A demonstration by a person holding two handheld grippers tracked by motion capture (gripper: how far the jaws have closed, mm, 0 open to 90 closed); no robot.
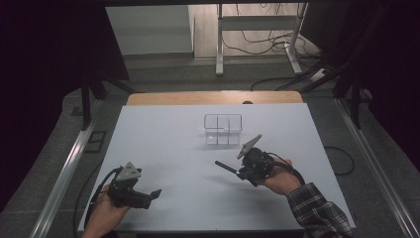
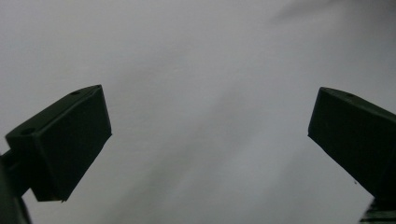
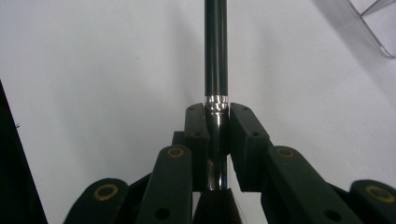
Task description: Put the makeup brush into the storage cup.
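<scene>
Black brush [image 3: 216, 70], slim handle w/ chrome ferrule, sits clamped in the right gripper [image 3: 217, 122]: jaws pinch it at the ferrule, bristles back toward the camera, handle sticking out ahead. In the high view the brush [image 1: 225, 167] points left over the white table [image 1: 163, 148], just short of the clear organizer [image 1: 223, 129], which has several compartments.

Left gripper [image 1: 154, 193] rests near the front-left, jaws wide apart, nothing between them.

Likely step: get the brush into the organizer. To do it well: keep the pinch firm at the ferrule, since a smooth round handle can roll or slide. Swing the handle round, line it up w/ one compartment, lower gently. The organizer looks light & may skid; left gripper could steady its wall if needed.
</scene>
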